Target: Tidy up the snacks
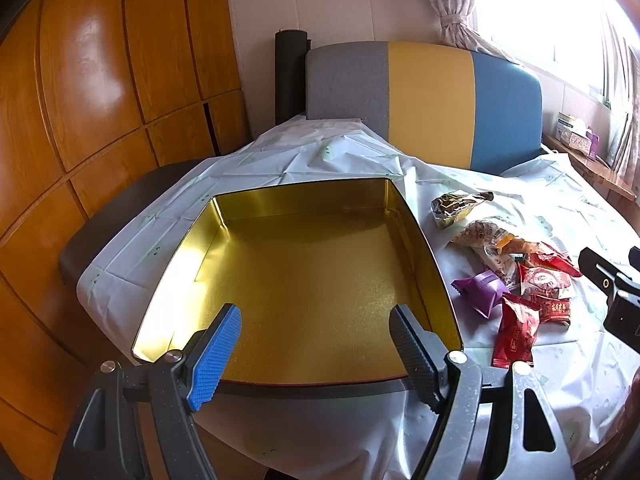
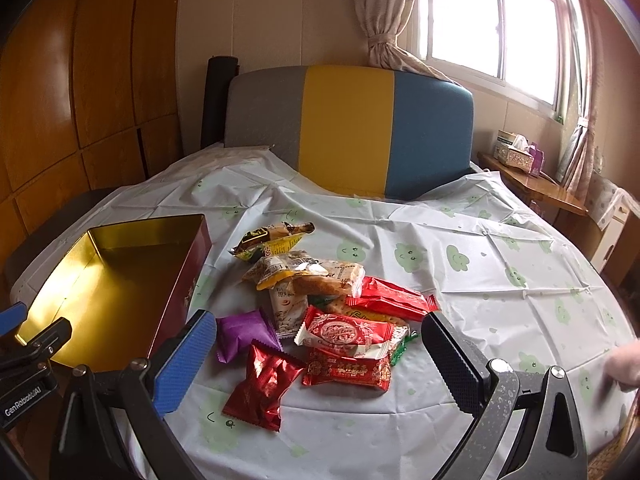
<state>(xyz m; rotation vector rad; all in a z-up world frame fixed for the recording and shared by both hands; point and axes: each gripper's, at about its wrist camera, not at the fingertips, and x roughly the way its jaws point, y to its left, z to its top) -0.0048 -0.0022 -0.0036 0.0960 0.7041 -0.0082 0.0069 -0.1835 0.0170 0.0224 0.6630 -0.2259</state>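
Gold-lined and empty, the tin (image 1: 312, 272) sits toward the table's (image 2: 480, 280) left edge, with the left hand-held gripper (image 1: 316, 340) hovering over its near rim, jaws spread and holding nothing. The snack pile (image 2: 320, 312) lies just right of the tin, near the middle of the table's front edge. The right hand-held gripper (image 2: 320, 356) hangs above the pile's near side, also wide open and empty. The red foil packet (image 2: 262, 384) lies closest, between its fingers and slightly left; the purple packet (image 2: 244, 334) lies just beyond the blue pad (image 2: 186, 364), close to the tin's red wall.

The step in hand looks like a first pick. Best to take a loose packet at the pile's edge, such as the red foil one, pinching across its crimped end rather than its puffed middle, so neighbours stay put and the contents are not crushed.
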